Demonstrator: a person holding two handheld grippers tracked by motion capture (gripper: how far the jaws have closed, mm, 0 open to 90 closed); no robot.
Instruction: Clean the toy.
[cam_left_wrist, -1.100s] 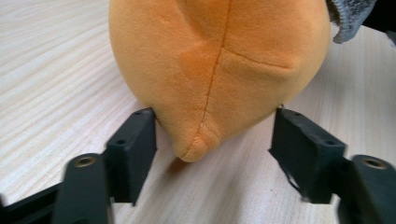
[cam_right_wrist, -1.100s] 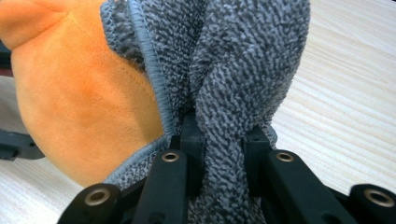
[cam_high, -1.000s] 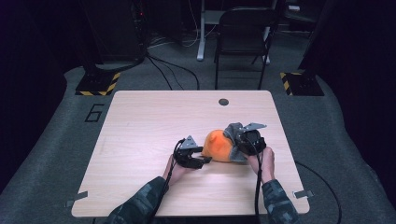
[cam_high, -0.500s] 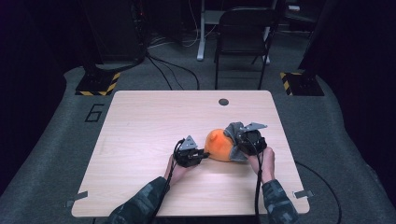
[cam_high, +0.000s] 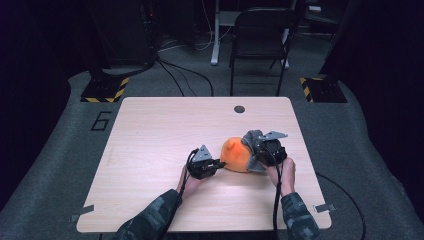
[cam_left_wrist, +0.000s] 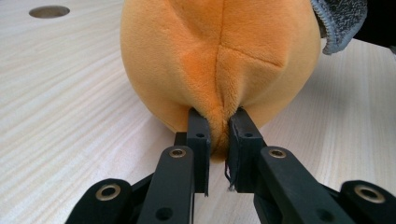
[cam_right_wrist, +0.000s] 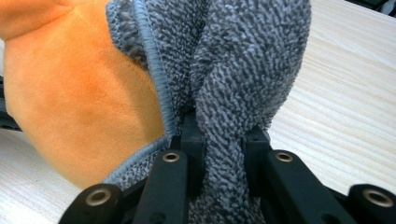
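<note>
Left tool (cam_left_wrist: 217, 135): we see its jaws, just closed, pinching a fold of the orange plush toy (cam_left_wrist: 219, 60). Right tool (cam_right_wrist: 223, 140): we see it clamped on the grey cloth (cam_right_wrist: 243, 70) draped against the toy. Both items rest on the worktop (cam_high: 165, 130), right of centre, between the two hands.

A pale wooden table (cam_high: 165, 150) stands on grey carpet, with a round hole (cam_high: 239, 109) near its far edge, right of the middle. An orange plush (cam_high: 236, 155) lies on the top, right of centre and toward the near side, and a grey cloth (cam_high: 251, 137) lies against the plush's right side. Two metal brackets stick out from the near edge, one at the left corner (cam_high: 81, 213) and one at the right corner (cam_high: 322, 207).
</note>
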